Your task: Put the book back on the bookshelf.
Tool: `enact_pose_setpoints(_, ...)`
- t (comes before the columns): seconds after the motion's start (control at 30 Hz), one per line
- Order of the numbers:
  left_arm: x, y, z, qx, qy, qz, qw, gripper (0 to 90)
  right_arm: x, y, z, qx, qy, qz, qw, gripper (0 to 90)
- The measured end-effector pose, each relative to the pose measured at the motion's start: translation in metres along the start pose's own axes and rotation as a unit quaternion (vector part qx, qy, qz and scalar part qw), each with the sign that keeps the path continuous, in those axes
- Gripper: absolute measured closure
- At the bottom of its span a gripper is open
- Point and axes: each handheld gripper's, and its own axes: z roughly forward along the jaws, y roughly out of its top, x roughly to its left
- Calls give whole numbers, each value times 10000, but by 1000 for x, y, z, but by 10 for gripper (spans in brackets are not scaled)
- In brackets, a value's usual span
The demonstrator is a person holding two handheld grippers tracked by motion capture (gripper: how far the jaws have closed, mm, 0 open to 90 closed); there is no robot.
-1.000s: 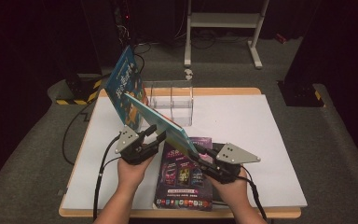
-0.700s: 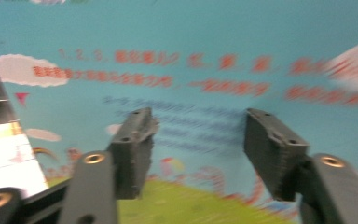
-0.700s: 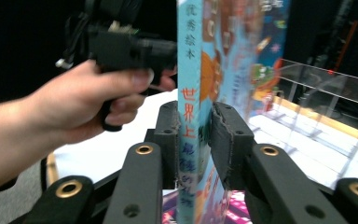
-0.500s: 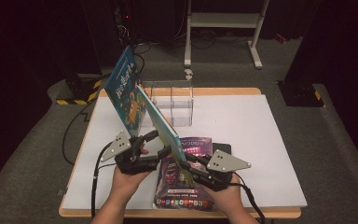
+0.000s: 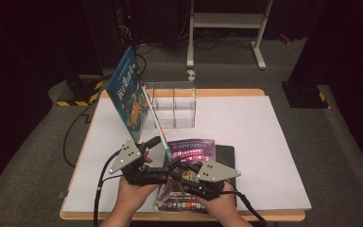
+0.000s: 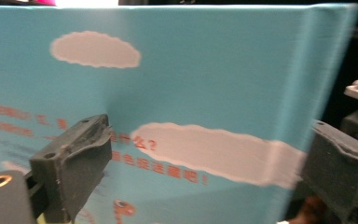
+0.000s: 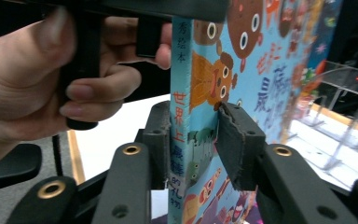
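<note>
Nearest you, your right gripper (image 5: pixel 175 163) has its fingers (image 7: pixel 240 140) on either side of the blue picture book (image 5: pixel 131 94) at its lower spine edge. The left pad touches the spine; the right pad stands a sliver off the cover. They have just been opening, so call them released. Your left gripper (image 5: pixel 153 142), just beside it, has also just been opening; its fingers (image 6: pixel 74 158) stand wide with the book's back cover between them, untouched. The book rises tilted from there, leaning away to the left over the white bench (image 5: pixel 274 137). A purple book (image 5: pixel 191 149) lies flat under your hands. Farther back stands a clear divided rack (image 5: pixel 175 106).
</note>
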Motion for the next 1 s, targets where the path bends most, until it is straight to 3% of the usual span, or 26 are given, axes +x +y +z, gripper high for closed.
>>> enact_pose_setpoints(0.2, 2, 0, -4, 46, -43, 14, 10000, 106, 1, -8, -9, -49, 210, -2, 9998, 579)
enact_pose_setpoints(0.33, 4, 1, -5, 163, -127, 99, 9997, 108, -2, -17, -28, -18, 127, 210, 9997, 578)
enact_pose_setpoints(0.43, 3, 3, -6, 247, -135, 170, 9995, 121, -14, -22, -41, -22, -230, 171, 9996, 576)
enact_pose_setpoints(0.53, 2, 4, -8, 344, -137, 244, 9990, 147, -39, -33, -53, -105, -642, 432, 9969, 578)
enact_pose_setpoints(0.6, 2, 4, -10, 406, -170, 250, 9987, 161, -59, -51, -61, -160, -945, 689, 9930, 591)
enact_pose_setpoints(0.7, 3, 4, -15, 421, -179, 222, 9987, 179, -80, -73, -66, 112, -1180, 1033, 9876, 596)
enact_pose_setpoints(0.8, 4, 2, -21, 414, -160, 219, 9988, 212, -90, -82, -72, 92, -1291, 1224, 9840, 597)
enact_pose_setpoints(1.0, 4, -1, -36, 488, -175, 312, 9982, 289, -93, -83, -73, 56, -1323, 1228, 9836, 599)
